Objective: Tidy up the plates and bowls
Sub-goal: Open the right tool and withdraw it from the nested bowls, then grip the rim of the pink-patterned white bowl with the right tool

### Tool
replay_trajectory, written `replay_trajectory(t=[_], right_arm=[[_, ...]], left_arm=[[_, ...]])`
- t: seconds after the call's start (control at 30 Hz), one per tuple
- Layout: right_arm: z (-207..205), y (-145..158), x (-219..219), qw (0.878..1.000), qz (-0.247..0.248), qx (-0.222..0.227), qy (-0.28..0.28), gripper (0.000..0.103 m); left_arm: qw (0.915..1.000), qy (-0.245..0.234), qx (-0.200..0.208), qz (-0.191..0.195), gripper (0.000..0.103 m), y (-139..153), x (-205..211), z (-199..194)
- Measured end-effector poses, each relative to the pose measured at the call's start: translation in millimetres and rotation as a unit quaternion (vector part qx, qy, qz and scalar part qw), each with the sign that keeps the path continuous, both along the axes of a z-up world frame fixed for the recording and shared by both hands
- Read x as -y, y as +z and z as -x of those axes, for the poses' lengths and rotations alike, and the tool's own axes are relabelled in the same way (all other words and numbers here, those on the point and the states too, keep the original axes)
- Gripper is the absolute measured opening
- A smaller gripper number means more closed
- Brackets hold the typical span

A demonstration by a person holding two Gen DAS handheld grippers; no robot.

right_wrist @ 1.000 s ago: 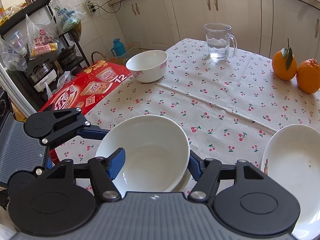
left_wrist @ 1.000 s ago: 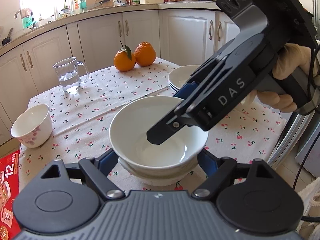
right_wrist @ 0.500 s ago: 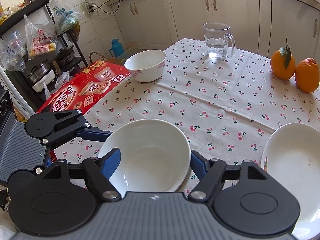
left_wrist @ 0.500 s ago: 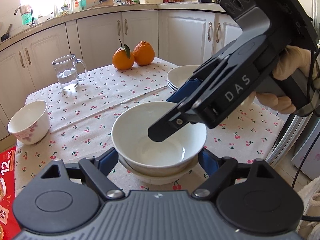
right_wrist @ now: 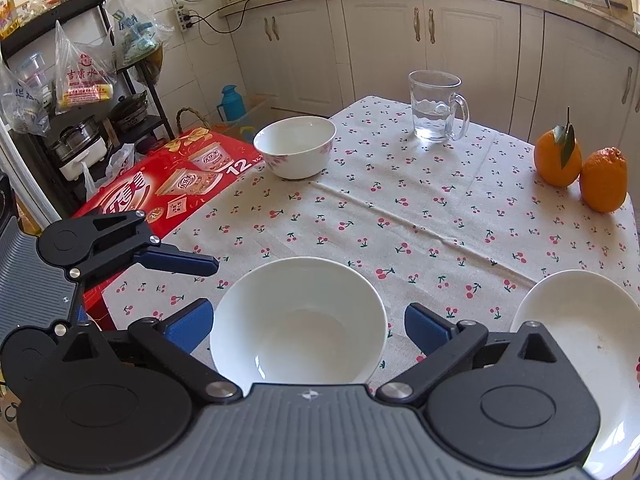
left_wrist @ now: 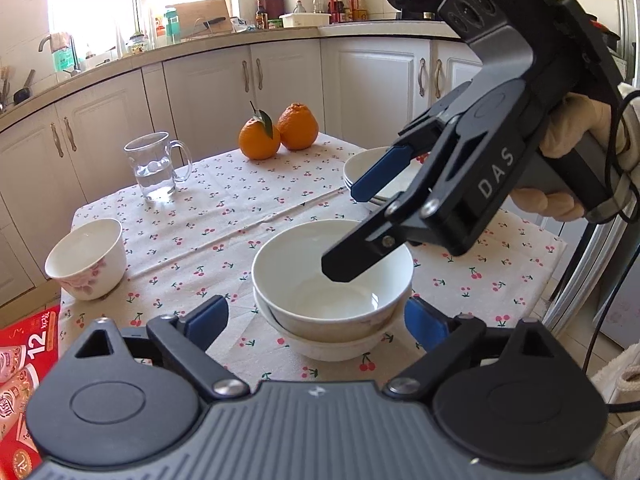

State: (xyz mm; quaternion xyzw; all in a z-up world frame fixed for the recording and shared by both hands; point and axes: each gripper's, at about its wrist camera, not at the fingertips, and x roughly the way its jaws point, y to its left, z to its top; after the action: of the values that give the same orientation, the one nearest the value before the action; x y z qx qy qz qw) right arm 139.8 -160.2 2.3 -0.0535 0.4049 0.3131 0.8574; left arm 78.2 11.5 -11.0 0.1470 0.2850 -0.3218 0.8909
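Releasing: I have the top bowl (left_wrist: 332,268) nested in the lower bowl (left_wrist: 328,344); both grippers' jaws have just been opening.
Right gripper (left_wrist: 356,232): spread wide, one finger hanging inside the top bowl, gripping nothing.
Left gripper (left_wrist: 316,318): wide, pads flanking the stack, not pressing.
Doing it well: I lift straight up, clear of the rim.
Next: the flowered bowl (right_wrist: 295,146), far beyond my fingertips.
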Motion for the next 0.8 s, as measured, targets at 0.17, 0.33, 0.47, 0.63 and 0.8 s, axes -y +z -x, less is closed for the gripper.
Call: replay_trajectory(t=[0.17, 0.33, 0.47, 0.63, 0.8], right_arm=[[1.6, 3.5, -10.0, 1.0, 0.019, 0.009, 0.008, 0.103], [1.9, 8.6, -25.9, 0.998, 0.048, 0.023, 0.02, 0.103], [0.0, 14.4, -42.3, 0.996, 0.069, 0.041, 0.037, 0.103], [-11.5, 22.9, -65.3, 0.993, 0.083, 0.063, 0.057, 0.103], [-32.0, 27.6, -85.6, 0.99, 0.097, 0.076, 0.072, 0.103]], left_arm=[[0.9997, 0.017, 0.014, 0.005, 0.095, 3.4, -15.0, -0.4], [0.999, 0.039, 0.012, 0.016, 0.1, 3.7, -34.0, -5.7], [0.9977, 0.059, 0.006, 0.033, 0.1, 2.5, -51.4, -12.2], [0.9948, 0.093, 0.016, 0.038, 0.1, -0.1, -73.0, -23.6], [0.9912, 0.127, 0.022, 0.031, 0.1, -6.6, -93.5, -44.7]])
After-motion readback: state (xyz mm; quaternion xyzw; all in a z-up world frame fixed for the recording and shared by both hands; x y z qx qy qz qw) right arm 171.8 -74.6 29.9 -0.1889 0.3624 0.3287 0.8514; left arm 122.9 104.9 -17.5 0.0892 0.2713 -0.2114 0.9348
